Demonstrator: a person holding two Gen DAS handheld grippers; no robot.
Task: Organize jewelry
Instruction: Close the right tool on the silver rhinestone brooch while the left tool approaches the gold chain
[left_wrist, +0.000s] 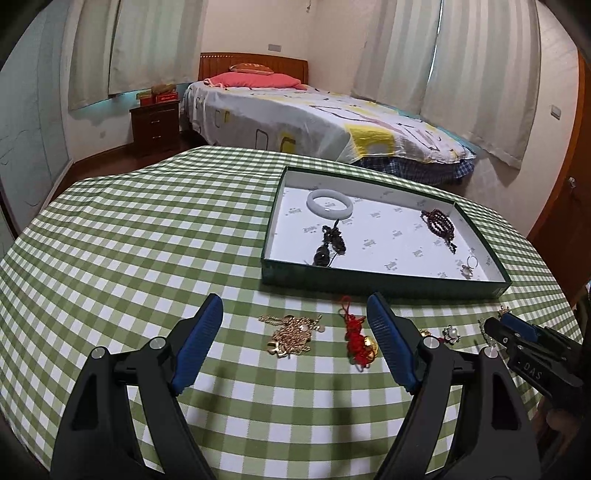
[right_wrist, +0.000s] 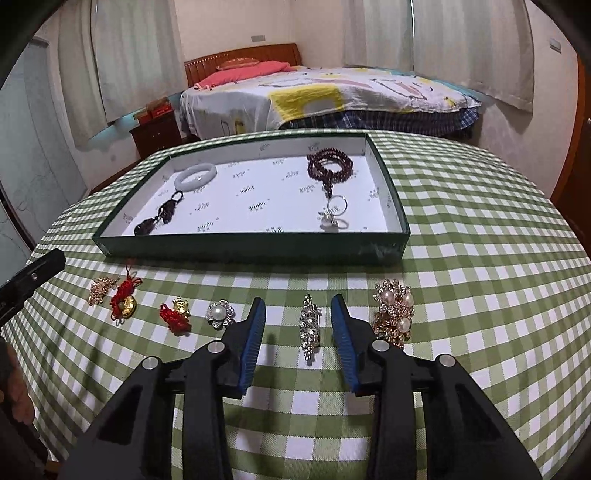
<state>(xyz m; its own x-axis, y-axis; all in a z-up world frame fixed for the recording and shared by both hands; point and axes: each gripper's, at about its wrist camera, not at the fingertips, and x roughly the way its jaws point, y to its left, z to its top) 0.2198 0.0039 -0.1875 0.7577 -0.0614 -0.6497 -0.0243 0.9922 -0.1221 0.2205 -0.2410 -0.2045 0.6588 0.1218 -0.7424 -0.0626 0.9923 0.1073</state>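
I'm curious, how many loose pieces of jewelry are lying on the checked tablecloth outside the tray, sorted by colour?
Red knotted charms: 2
Gold pieces: 2 (the right one, set with pearls, counted as one cluster)
Silvery brooches: 2
Total: 6

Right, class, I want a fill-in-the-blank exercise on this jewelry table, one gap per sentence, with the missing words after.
1. The white bangle lies inside the green ____.
2. The rhinestone brooch lies between the open pads of the ____ claw.
3. The tablecloth has a green and white ____ pattern.
4. The gold chain pile lies between the open pads of the ____ claw.

Missing words: box; right; checked; left
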